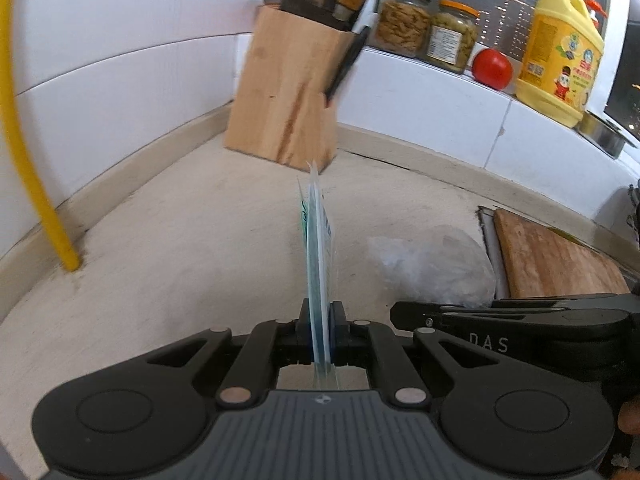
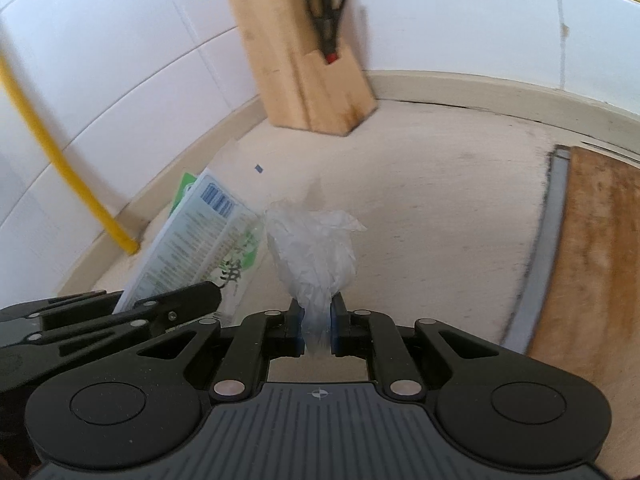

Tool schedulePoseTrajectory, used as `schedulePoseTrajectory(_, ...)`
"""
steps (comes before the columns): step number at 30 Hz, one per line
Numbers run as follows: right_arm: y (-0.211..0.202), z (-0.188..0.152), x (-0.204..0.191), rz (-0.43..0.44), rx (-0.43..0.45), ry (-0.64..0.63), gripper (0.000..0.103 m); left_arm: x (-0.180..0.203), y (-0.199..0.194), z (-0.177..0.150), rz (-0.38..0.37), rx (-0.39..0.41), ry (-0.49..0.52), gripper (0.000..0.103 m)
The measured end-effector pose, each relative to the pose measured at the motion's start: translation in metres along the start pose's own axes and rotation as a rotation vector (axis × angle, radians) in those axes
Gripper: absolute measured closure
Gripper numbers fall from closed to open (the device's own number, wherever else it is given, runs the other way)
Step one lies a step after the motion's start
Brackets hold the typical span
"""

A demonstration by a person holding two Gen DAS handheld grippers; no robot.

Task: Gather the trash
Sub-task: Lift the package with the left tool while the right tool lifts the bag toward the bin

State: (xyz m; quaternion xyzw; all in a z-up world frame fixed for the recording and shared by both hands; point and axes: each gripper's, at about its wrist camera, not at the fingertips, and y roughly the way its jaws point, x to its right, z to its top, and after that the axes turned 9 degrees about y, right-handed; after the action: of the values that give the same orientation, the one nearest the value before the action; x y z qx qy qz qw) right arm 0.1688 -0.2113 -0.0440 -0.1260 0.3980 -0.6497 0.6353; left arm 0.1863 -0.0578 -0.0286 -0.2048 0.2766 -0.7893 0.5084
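Both grippers, the left gripper (image 1: 320, 332) and the right gripper (image 2: 318, 330), are showing black linkage arms, silver rivets, blue pads, a ribbed grey base; "DAS" lettering is showing.

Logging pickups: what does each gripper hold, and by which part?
Left gripper pinches the flat printed wrapper by its near edge. Right gripper pinches the crumpled clear plastic bag by its bunched near end.

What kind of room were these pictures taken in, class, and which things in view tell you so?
Most likely a home kitchen counter. A wooden knife block stands in the tiled corner, jars of preserved food and a tomato sit on the ledge, and a wooden chopping board lies on the worktop.
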Motion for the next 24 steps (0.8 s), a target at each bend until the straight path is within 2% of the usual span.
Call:
schedulePoseTrajectory(14, -0.001, -0.028, -0.055, 0.044, -0.04, -0.085, 0.088, -0.031, -0.044, -0.025, 0.08, 0.026, -0.061, 0.1)
schedulePoseTrajectory(24, -0.004, -0.043, -0.078, 0.078, -0.059, -0.128, 0.088, -0.042, -0.069, -0.043, 0.129, 0.037, -0.104, 0.1)
